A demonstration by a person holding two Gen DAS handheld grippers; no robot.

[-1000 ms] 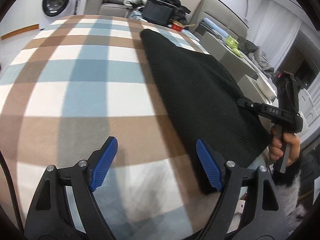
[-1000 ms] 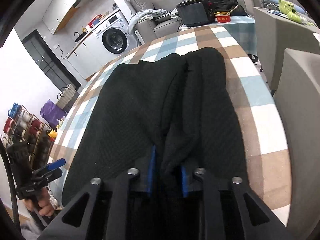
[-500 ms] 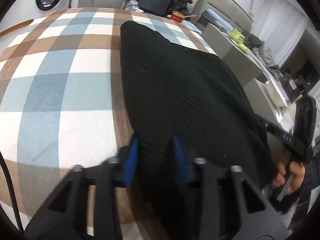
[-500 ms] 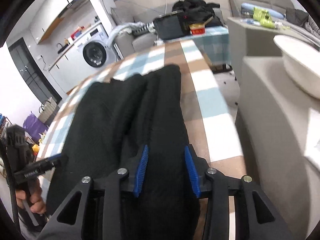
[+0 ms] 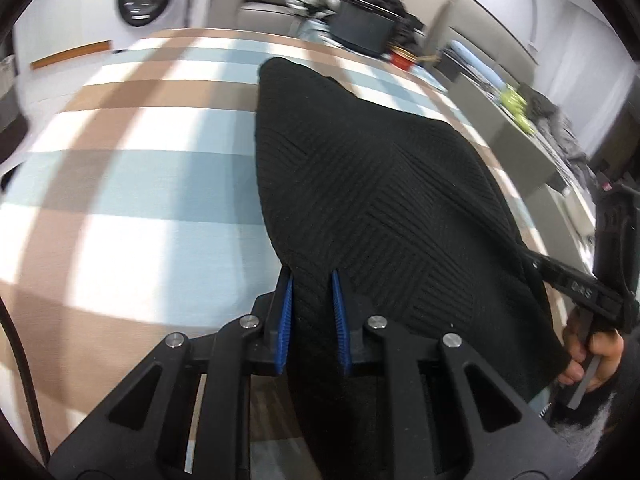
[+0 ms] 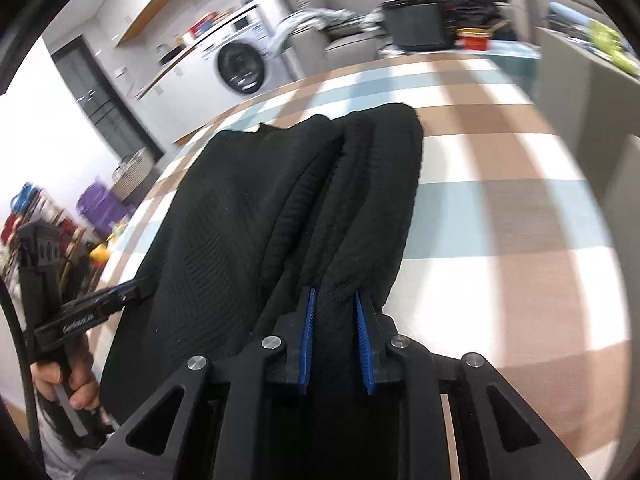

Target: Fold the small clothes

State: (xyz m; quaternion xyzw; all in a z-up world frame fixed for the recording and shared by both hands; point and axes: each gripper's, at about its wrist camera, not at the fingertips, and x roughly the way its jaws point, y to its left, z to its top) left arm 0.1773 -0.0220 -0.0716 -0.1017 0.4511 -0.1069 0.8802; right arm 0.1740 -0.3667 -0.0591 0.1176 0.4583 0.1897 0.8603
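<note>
Black knit garment (image 5: 372,184) in both grippers' jaws, lettering unreadable

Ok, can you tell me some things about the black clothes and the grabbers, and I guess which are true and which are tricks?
1. Both grabbers pinch the black knit garment. True: left gripper and right gripper each clamp its near edge.
2. The checked tablecloth is red and green. False: it is brown, blue and white.
3. A washing machine stands behind the table. True.
4. The garment is rolled into a ball. False: it lies spread out on the table.
</note>
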